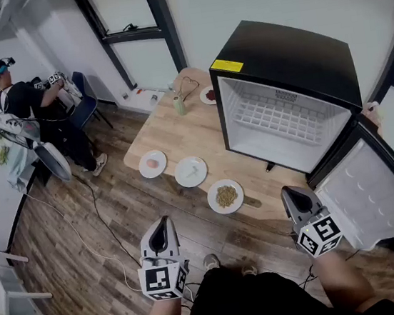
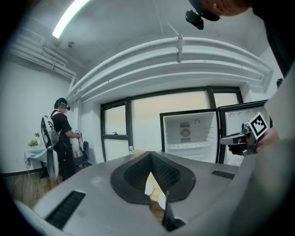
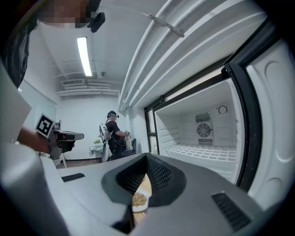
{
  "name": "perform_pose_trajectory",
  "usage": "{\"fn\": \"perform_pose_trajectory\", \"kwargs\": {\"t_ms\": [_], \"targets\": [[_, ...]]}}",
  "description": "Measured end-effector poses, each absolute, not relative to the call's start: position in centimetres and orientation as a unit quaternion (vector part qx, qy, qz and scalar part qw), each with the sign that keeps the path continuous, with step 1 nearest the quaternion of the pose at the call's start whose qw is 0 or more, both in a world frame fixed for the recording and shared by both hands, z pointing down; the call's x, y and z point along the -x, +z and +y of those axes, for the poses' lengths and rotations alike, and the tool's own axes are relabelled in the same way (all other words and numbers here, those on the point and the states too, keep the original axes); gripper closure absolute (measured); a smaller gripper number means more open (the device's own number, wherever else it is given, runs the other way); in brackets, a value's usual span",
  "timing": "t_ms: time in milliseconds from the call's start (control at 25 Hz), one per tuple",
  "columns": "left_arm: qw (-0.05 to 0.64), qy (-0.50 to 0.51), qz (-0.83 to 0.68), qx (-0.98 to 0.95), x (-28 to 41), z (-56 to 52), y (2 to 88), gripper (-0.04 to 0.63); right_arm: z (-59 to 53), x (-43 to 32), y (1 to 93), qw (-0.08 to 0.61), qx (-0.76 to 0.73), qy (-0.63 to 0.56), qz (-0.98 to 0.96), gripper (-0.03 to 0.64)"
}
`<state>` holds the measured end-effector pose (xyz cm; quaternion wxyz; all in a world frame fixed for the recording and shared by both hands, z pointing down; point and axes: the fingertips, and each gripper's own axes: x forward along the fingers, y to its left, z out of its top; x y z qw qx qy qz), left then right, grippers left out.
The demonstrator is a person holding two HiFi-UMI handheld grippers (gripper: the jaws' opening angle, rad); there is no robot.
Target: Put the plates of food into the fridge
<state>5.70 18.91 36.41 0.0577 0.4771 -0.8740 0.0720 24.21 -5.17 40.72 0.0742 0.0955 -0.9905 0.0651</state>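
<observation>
Left gripper (image 1: pixel 160 224) and right gripper (image 1: pixel 293 194) fingers pressed together, empty; grain plate (image 1: pixel 226 196) at worktop's (image 1: pixel 179 130) near edge, dead ahead of the right.

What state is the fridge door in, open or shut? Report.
Open. The fridge door stands swung wide, baring the empty white shelf inside.

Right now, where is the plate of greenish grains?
In the head view, the plate of greenish grains lies near the front edge of the wooden table. It is the rightmost of a three-plate row, next to the pale plate and below-left of the open fridge.
</observation>
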Motion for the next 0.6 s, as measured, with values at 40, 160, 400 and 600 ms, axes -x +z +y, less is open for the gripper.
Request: {"fn": "perform_pose_trajectory", "kwargs": {"t_ms": [40, 160, 400, 600], "targets": [[0.057, 0.070, -0.874, -0.477, -5.7, 18.7, 36.5, 0.592, -5.4, -24.3, 40.6, 0.076, -0.098, 0.064, -0.990, 0.597], [0.054, 0.063, -0.874, -0.478, -5.7, 18.1, 36.4, 0.592, -5.7, -24.5, 40.4, 0.077, -0.102, 0.061, -0.990, 0.597], [0.043, 0.065, -0.879, -0.470, -5.0, 18.3, 36.0, 0.592, -5.7, -24.8, 39.5, 0.047, -0.123, 0.026, -0.991, 0.595], [0.046, 0.062, -0.885, -0.458, -4.0, 18.2, 36.6, 0.592, -6.8, -24.3, 41.1, 0.070, -0.123, 0.046, -0.989, 0.595]]}}
